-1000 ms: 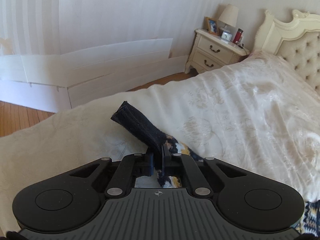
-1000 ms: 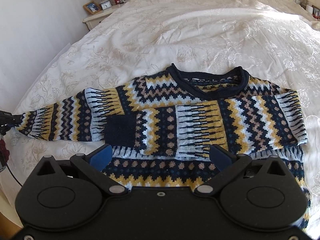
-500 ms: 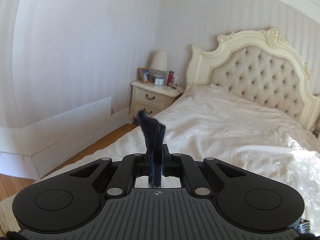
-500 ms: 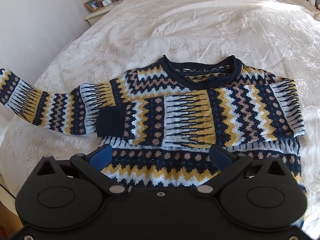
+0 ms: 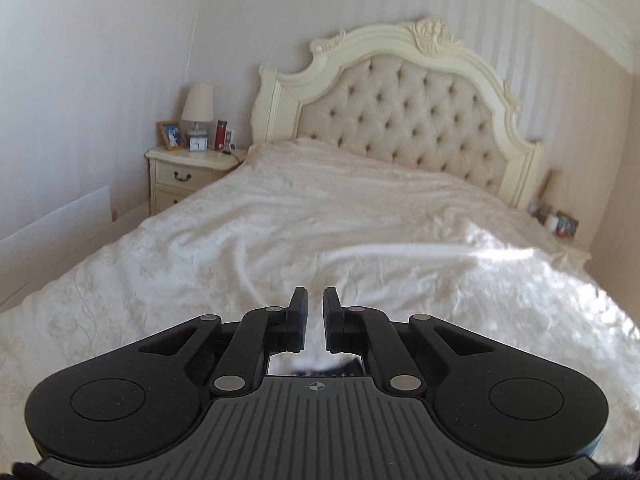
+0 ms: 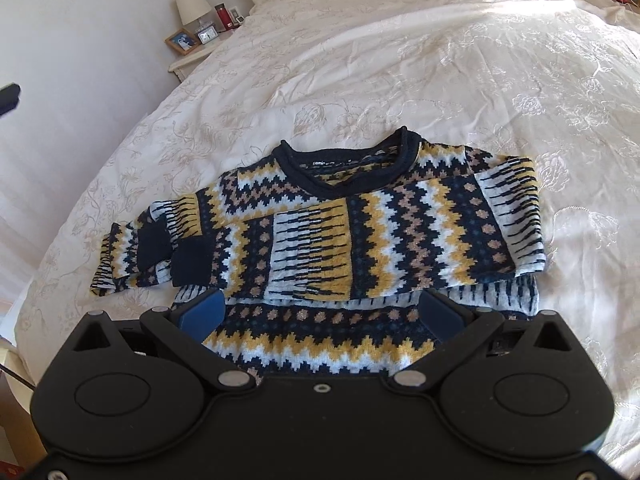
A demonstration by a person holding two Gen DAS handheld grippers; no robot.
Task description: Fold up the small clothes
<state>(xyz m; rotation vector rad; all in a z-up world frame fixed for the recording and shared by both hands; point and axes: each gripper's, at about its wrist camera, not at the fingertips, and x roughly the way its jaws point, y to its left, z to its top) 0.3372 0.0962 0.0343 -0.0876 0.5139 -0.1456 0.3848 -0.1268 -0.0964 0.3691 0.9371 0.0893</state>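
Observation:
A knitted sweater (image 6: 360, 236) with navy, yellow and white zigzags lies flat on the cream bedspread (image 6: 400, 60), collar away from me. One sleeve is folded across the chest, its navy cuff (image 6: 192, 260) at the left. The other sleeve lies doubled back at the left side, its cuff (image 6: 154, 240) resting on it. My right gripper (image 6: 320, 308) hovers open over the lower body, blue pads (image 6: 202, 308) wide apart. My left gripper (image 5: 315, 300) is raised and faces the headboard, its fingers slightly apart and holding nothing.
An ornate tufted headboard (image 5: 400, 120) closes the far end of the bed. A nightstand (image 5: 188, 168) with a lamp, photo frame, clock and red bottle stands at the left. Another small table (image 5: 560, 220) with items sits at the right. A wall runs along the left.
My left gripper lifted the sleeve cuff, carried it inward and let go. That sleeve now lies doubled at the sweater's left side. The right gripper stayed open and drew slightly closer.

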